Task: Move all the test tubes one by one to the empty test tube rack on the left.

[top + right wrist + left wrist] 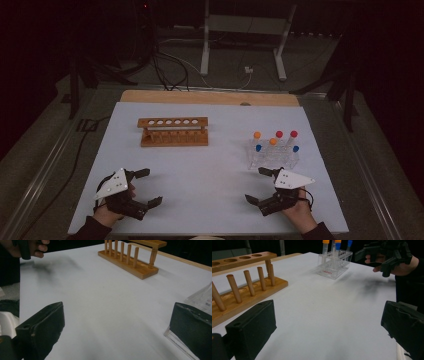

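Currently each hand-held gripper, left point(141, 187) and right point(260, 185), rests wide open and empty at the table point(210, 165) edge, the right nearest the clear tube rack point(272, 157), presumably staged for pickup.

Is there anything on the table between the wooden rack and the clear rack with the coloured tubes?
No. In the high view, the stretch between the wooden rack and the clear rack is bare white table.

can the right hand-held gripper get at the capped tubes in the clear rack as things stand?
Probably yes. The right hand-held gripper is open and empty, just in front of the clear rack, with bare table between. The tubes stand upright with caps exposed, though closely packed, so picking one may be tight.
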